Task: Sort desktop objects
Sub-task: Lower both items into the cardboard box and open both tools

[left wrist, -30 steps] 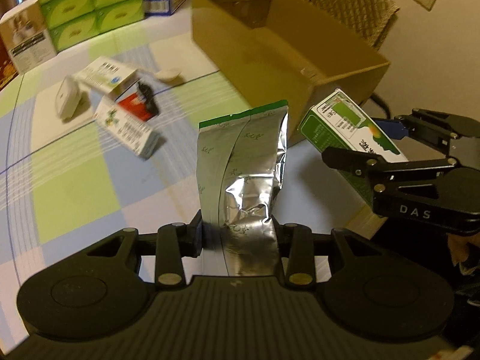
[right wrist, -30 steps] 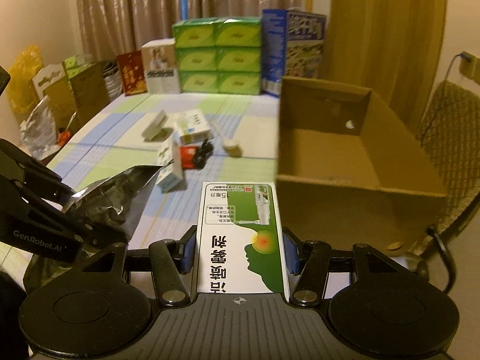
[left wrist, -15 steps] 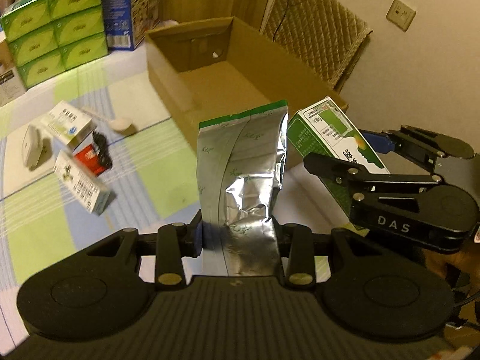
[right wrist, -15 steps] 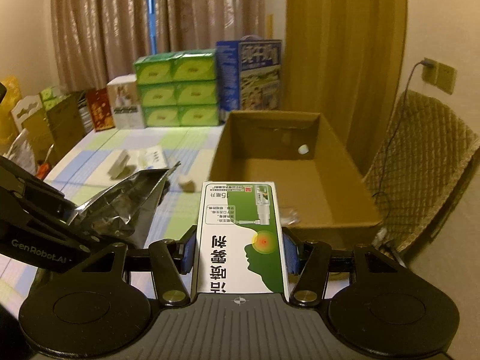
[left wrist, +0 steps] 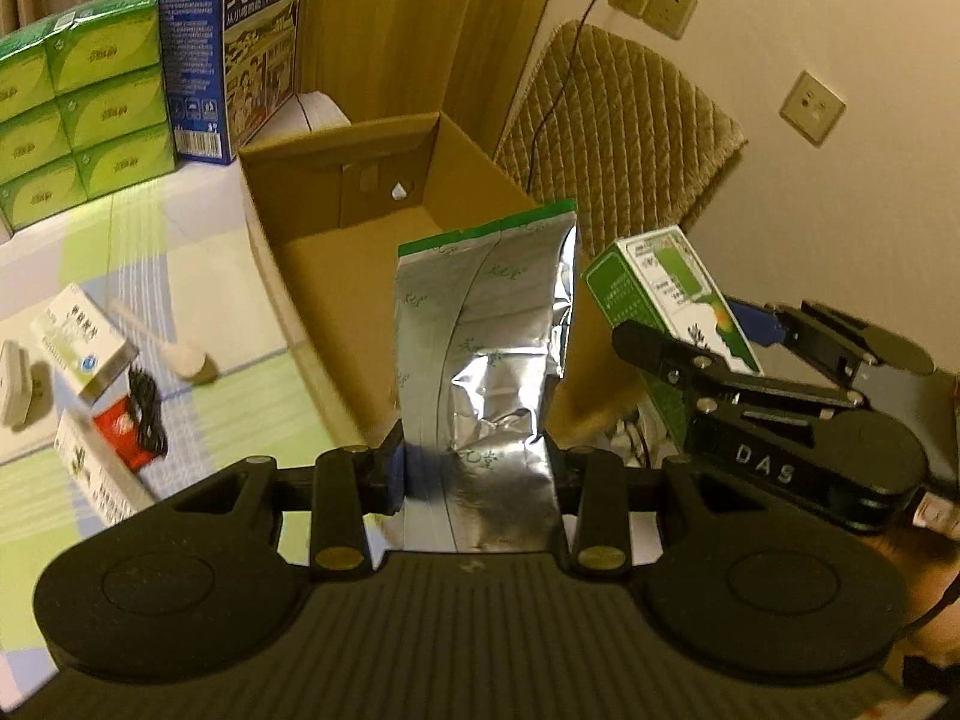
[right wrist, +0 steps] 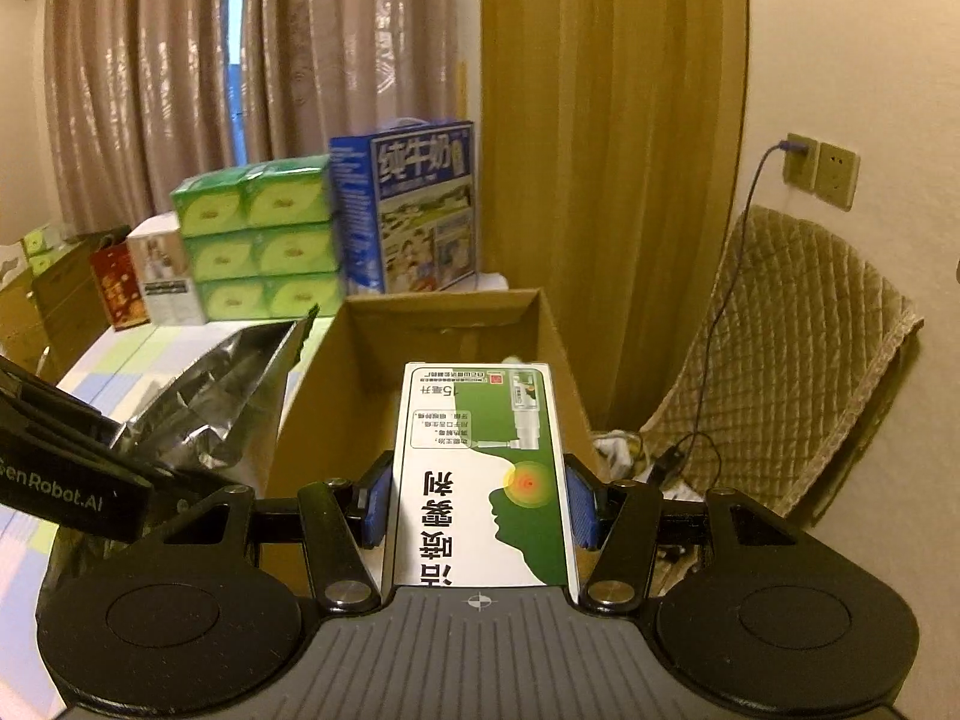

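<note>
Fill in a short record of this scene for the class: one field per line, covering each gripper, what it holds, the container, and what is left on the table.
left gripper: shut on foil pouch, held upright
right gripper: shut on green box, label facing up
carton: open, brown cardboard, just ahead of both grippers; a small white item at its far end
still on table: white box, spoon, black cable on a red packet, another box
background: green tissue packs, blue milk case, padded chair
</note>
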